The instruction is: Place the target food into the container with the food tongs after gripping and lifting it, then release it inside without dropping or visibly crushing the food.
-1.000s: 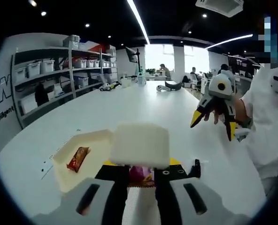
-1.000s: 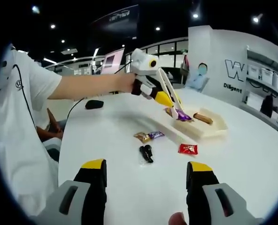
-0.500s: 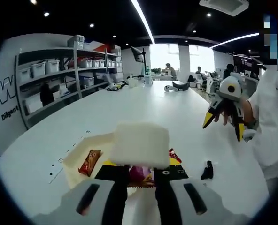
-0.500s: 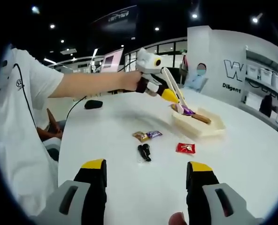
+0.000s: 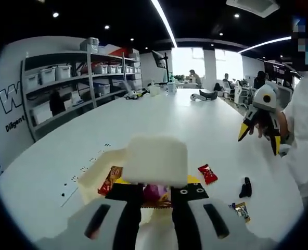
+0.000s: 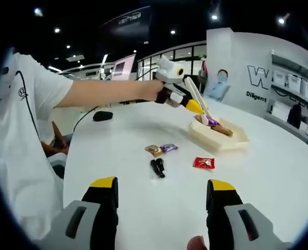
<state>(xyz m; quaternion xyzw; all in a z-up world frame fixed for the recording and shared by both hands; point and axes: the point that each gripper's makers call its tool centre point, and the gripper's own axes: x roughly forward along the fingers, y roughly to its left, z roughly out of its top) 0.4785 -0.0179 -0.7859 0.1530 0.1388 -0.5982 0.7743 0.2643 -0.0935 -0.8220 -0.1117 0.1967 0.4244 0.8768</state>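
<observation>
My left gripper [image 5: 155, 195] is shut on white food tongs [image 5: 155, 160], and a purple-wrapped candy [image 5: 154, 192] is pinched at their tips. In the right gripper view the left gripper [image 6: 194, 107] holds the tongs [image 6: 200, 107] slanting down, with the purple candy [image 6: 211, 122] just over the cream container [image 6: 219, 139]. A brown bar [image 6: 224, 130] lies inside the container [image 5: 94, 174]. My right gripper [image 6: 162, 198] is open and holds nothing, well back from the container; it also shows at the right of the left gripper view [image 5: 259, 139].
On the white table lie a red candy [image 6: 203, 163], a black piece [image 6: 156, 167] and gold and purple candies [image 6: 161, 149]. A black mouse [image 6: 103, 115] sits further back. Shelves with bins [image 5: 65, 88] line the wall. A person's arm and white shirt are close by.
The left gripper has carried the tongs and purple candy further along over the container and lower toward it. The right gripper has stayed still and open.
</observation>
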